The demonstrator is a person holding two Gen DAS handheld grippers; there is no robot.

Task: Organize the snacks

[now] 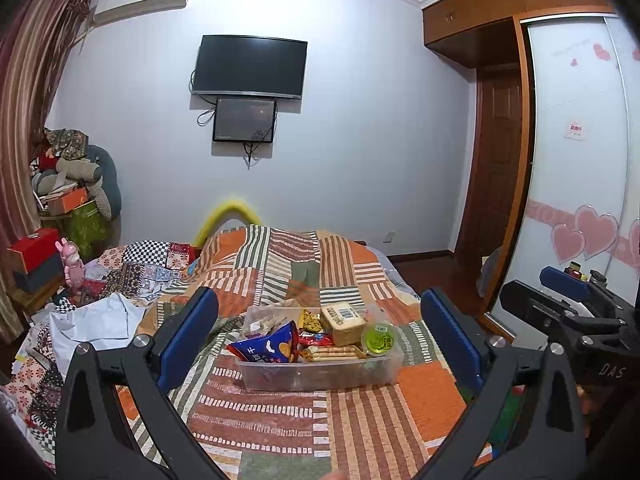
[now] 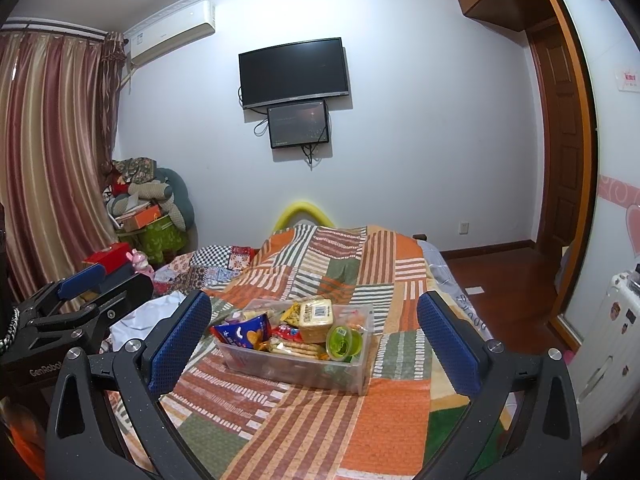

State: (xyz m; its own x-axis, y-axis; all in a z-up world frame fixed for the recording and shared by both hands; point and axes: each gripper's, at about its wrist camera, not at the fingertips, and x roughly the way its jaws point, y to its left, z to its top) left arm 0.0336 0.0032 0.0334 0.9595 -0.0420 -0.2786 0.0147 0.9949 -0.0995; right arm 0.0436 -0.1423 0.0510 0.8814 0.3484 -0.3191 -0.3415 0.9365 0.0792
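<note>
Left wrist: we hold the left gripper [image 1: 320,336] jaws apart, empty, facing a clear bin [image 1: 320,376] of snacks on the bed [image 1: 360,420]. Right wrist: right gripper [image 2: 314,336] likewise apart, empty. Snacks sit binned; sorted or awaiting sorting, we can't tell.

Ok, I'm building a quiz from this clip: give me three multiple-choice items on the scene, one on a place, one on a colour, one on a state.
1. Where does the clear snack bin sit?
A. on the patchwork bedspread
B. on the floor
C. on a shelf

2. What colour is the jelly cup?
A. red
B. green
C. white

3. How is the left hand-held gripper?
A. shut on a bag
B. shut, holding nothing
C. open, holding nothing

Answers: 1 A, bedspread lies under it; 2 B, its lid and body are green; 3 C, its pads stand wide apart.
</note>
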